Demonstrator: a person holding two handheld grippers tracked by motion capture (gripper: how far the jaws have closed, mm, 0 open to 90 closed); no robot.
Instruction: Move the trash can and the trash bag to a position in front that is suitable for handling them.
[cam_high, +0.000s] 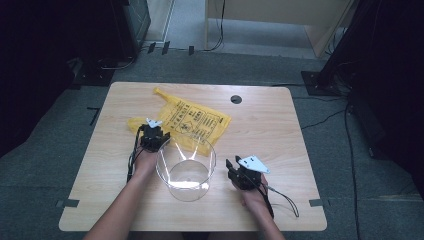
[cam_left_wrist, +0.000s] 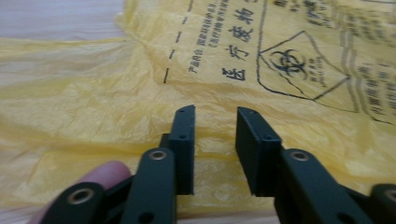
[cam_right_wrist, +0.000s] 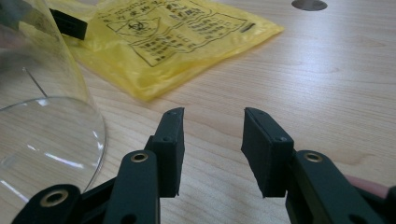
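Note:
A yellow plastic bag (cam_high: 195, 120) printed with a biohazard sign and black text lies flat at the table's back middle. In the left gripper view, the bag (cam_left_wrist: 280, 60) spreads under and ahead of my left gripper (cam_left_wrist: 215, 112), whose jaws stand apart with nothing between them. In the high view, the left gripper (cam_high: 161, 135) sits at the bag's near left edge. A clear round container (cam_high: 186, 170) stands upright in front of the bag, between my hands. My right gripper (cam_high: 232, 164) rests open just right of the container (cam_right_wrist: 42, 135), with bare wood between its jaws (cam_right_wrist: 212, 112).
The wooden table (cam_high: 275, 130) has a round cable hole (cam_high: 236, 99) at the back right. Bare wood lies right of the bag (cam_right_wrist: 163, 37). Dark equipment, stands and cables crowd the carpet around the table.

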